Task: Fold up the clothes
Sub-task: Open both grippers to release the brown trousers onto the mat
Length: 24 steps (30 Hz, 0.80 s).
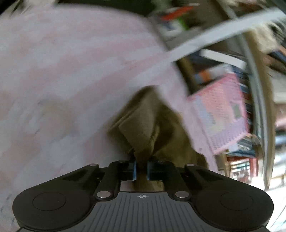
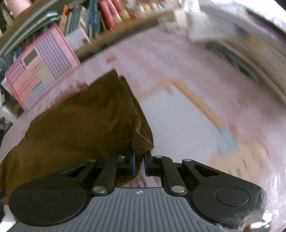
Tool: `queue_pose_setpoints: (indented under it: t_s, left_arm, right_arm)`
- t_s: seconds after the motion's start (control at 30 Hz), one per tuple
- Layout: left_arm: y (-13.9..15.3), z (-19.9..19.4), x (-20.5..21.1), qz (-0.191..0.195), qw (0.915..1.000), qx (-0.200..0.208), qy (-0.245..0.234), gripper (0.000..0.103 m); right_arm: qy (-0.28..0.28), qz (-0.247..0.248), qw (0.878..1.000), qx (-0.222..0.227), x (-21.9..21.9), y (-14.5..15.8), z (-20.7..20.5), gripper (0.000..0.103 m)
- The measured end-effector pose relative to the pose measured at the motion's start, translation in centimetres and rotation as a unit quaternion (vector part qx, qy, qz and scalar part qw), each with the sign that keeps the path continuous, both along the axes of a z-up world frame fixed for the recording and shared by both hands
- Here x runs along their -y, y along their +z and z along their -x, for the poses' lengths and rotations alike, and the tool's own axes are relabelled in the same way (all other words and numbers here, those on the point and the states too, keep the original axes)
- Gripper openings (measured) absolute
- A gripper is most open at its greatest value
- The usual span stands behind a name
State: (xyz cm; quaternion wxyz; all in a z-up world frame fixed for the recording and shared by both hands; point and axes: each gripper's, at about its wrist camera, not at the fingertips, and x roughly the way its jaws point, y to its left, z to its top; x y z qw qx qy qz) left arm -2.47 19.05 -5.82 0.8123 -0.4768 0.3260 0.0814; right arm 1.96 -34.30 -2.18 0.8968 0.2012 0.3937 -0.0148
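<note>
Olive-brown garment (image 1: 143, 123): one, pinched at two places, hanging over the pink bedding (image 1: 62, 71).
Left gripper (image 1: 141, 170): fingers narrow, clamped on a bunched corner; only this view shows that bunching.
Right gripper (image 2: 140, 165): fingers narrow, gripping an edge; only this view shows the cloth's broad spread.
Room: one pink keyboard toy (image 2: 41, 66), a bookshelf (image 2: 107, 16), everything blurred.

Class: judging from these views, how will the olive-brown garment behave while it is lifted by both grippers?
The olive-brown garment is probably floppy: it bunches at the left gripper and creases by the right gripper. Likely light, since small pinches hold it.
</note>
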Motion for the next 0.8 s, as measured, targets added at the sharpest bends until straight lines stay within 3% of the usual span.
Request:
queue_pose_setpoints:
  t_s: [0.13,0.2,0.3,0.43,0.5,0.57,0.7,0.8]
  left_arm:
    - [3.9,0.8,0.8,-0.035,0.9947,0.090,-0.035,0.007]
    - [1.2,1.3,-0.9,-0.007,0.9990,0.044,-0.004,0.007]
    - [-3.1,2.4,-3.0,0.040,0.9982,-0.022,0.038,0.007]
    - [-4.4,2.9,-3.2,0.042,0.9982,-0.020,0.039,0.009]
    - [-3.9,2.7,-3.0,0.024,0.9990,-0.026,0.028,0.013]
    - [-3.4,2.5,-2.8,0.004,0.9993,-0.033,0.016,0.017]
    - [-2.4,3.2,-2.5,-0.016,0.9995,-0.025,-0.001,0.031]
    - [-2.2,4.5,-2.5,-0.024,0.9993,-0.027,-0.003,0.031]
  right_arm:
    - [0.022,-0.013,0.999,0.048,-0.8,1.9,-1.9,0.008]
    - [0.019,-0.024,0.999,0.035,-0.8,1.3,-1.6,0.008]
    - [0.003,-0.018,0.999,-0.033,-0.2,-2.3,-1.4,0.008]
    - [-0.005,-0.023,0.999,-0.042,0.0,-4.0,-0.5,0.010]
    - [-0.010,-0.018,0.999,-0.044,-0.3,-4.1,-0.3,0.014]
    - [-0.015,-0.013,0.999,-0.043,-0.5,-3.8,0.0,0.024]
    - [-0.020,-0.007,0.999,-0.030,-0.9,-2.7,1.1,0.030]
    - [-0.021,0.005,1.000,-0.013,-1.4,-1.8,2.4,0.037]
